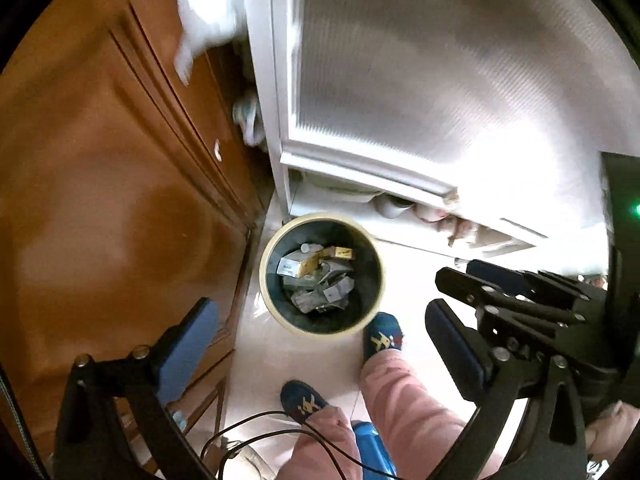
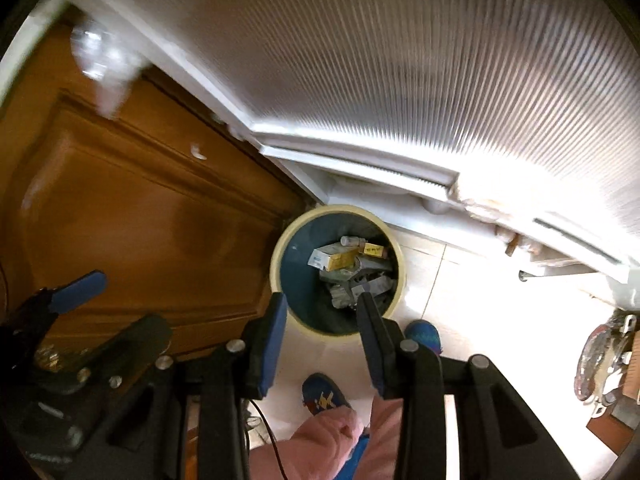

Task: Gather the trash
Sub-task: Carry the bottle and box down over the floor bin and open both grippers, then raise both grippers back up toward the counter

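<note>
With the left hand-held gripper [image 1: 316,344] spread wide and empty and the right hand-held gripper [image 2: 322,340] half-open, also empty, above the round cream-rimmed, dark-lined waste bin [image 1: 280,320], lift both clear before seeking more rubbish.

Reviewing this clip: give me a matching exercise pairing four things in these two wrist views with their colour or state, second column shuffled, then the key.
Column 1
1. trash bin
2. left gripper
3. cabinet door
4. slippers

Column 2
A. brown wood with a raised panel
B. blue, worn under pink trouser legs
C. cream rim, dark inside, holding boxes and wrappers
D. jaws wide apart, nothing between them

Pairs: 1-C, 2-D, 3-A, 4-B
</note>
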The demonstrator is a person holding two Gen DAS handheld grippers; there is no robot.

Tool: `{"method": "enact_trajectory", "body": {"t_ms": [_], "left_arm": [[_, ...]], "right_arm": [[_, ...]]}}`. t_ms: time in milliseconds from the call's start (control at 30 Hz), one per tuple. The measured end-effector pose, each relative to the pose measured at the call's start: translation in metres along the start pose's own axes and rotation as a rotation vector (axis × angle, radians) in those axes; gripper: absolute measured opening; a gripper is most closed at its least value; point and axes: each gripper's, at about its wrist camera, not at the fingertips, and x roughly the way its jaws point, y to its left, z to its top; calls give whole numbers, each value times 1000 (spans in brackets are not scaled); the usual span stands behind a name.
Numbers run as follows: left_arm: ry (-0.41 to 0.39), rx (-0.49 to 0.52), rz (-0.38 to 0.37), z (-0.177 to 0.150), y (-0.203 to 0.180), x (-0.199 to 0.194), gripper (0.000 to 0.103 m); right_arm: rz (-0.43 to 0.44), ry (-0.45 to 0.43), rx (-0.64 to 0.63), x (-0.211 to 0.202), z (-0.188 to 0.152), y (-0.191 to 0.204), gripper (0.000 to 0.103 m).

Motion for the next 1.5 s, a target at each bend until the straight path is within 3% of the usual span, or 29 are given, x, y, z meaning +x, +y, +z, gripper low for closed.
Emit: {"method": "enact_trajectory", "body": {"t_ms": [267,433,733,900,1167,1333,1500], "left_arm": [[-140,65,-20,1,-10,-148,102],[-281,105,29,7,-7,-229,102],[-464,55,58,24,21,-337,102],[-530,24,46,28,36,-377,102],[-632,27,97,57,44,-422,102],[-663,3,142,89,46,-428,102],[-663,-96,148,143,62,-417,102]], "right_arm": [[37,-84,-56,-111,-3,34,37],[69,-184,-113,-181,-4,62,37],[87,-342,-170,-280,1,107,37],[115,-431,-207,-328,9,133,37],[132,-536,-246,-379,47,158,37],[143,-548,-291,-386,92,165,37],[146,-535,-356,-373,157,167,37]]}}
